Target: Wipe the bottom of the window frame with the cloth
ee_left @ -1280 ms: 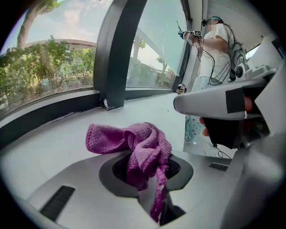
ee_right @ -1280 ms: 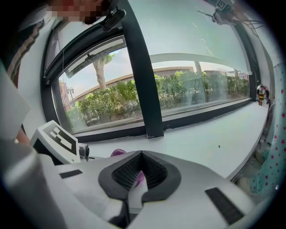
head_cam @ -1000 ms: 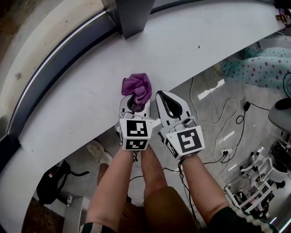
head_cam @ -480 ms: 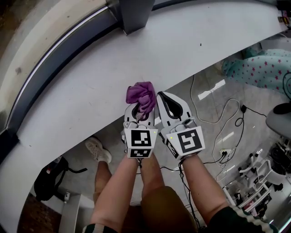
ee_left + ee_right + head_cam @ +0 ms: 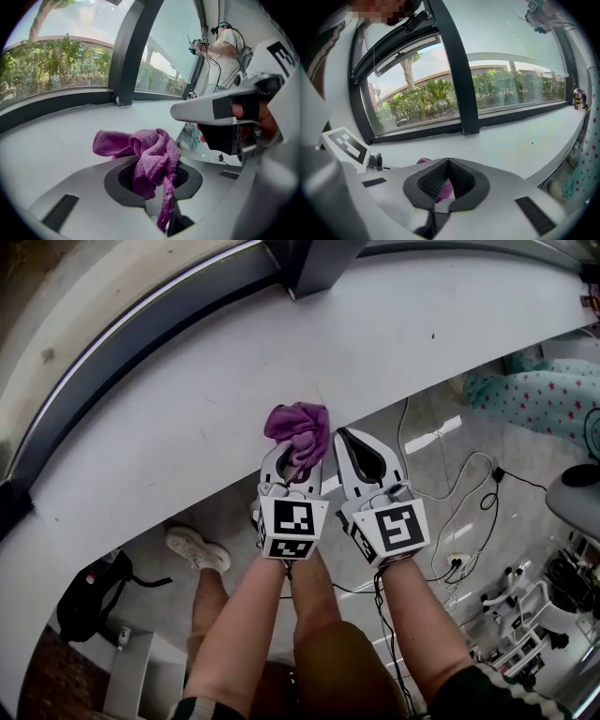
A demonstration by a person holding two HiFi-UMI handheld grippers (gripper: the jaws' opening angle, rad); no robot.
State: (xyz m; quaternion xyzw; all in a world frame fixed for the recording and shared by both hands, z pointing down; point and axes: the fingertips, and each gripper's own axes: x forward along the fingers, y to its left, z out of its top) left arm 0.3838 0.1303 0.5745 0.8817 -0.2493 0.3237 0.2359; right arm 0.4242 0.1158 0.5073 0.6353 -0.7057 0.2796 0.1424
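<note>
Crumpled purple cloth bulges from the left gripper, clamped in its jaws over the white sill; right gripper just right, jaws together.

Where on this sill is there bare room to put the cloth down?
The sill lies bare left of the cloth up to the window frame, and right of the post. Crowded at the front edge, where the left gripper and right gripper meet.

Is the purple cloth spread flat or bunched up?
Bunched up: the cloth hangs crumpled from the left gripper's closed jaws.
</note>
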